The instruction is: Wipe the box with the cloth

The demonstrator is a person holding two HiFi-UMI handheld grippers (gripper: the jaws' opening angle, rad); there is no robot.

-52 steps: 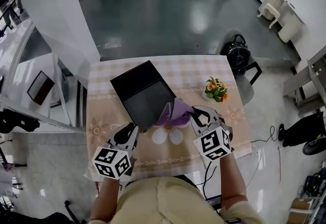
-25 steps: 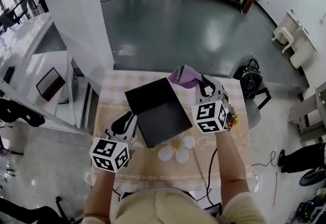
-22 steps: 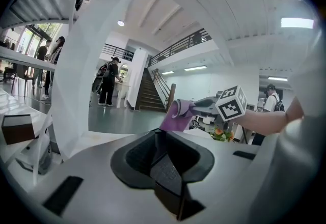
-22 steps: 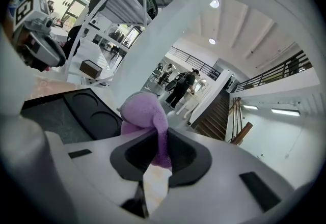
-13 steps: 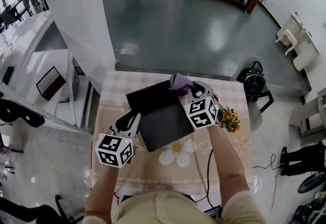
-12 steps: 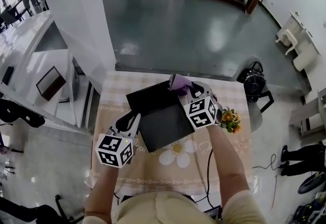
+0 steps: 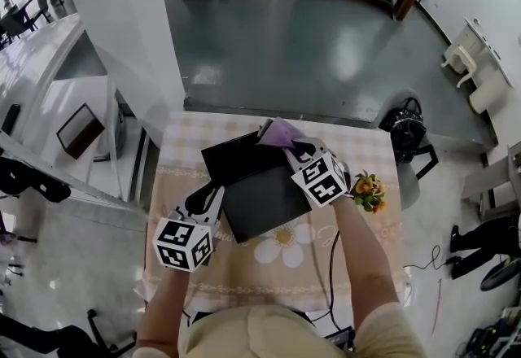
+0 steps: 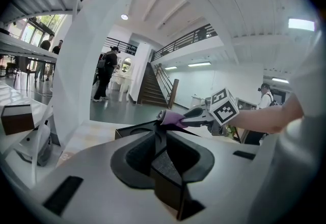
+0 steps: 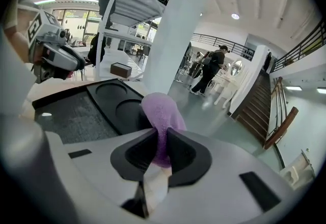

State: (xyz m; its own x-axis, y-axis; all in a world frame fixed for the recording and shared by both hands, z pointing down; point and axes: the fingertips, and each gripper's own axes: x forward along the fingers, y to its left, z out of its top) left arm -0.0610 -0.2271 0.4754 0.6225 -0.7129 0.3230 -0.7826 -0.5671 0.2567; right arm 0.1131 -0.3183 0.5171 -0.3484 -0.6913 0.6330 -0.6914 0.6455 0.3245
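The box lies on the desk; your left tongs clamp its near edge, your right tongs pinch the purple cloth at its far corner.

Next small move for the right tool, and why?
Probably lower the right tool until the cloth presses on the far corner of the box. The cloth is clamped and sits over that corner, contact unclear; the left tool grips the near edge.

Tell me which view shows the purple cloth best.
Right gripper view: purple cloth close up, pinched in the right gripper. Head view: a small patch by the flat black box; left gripper view, a distant wad.
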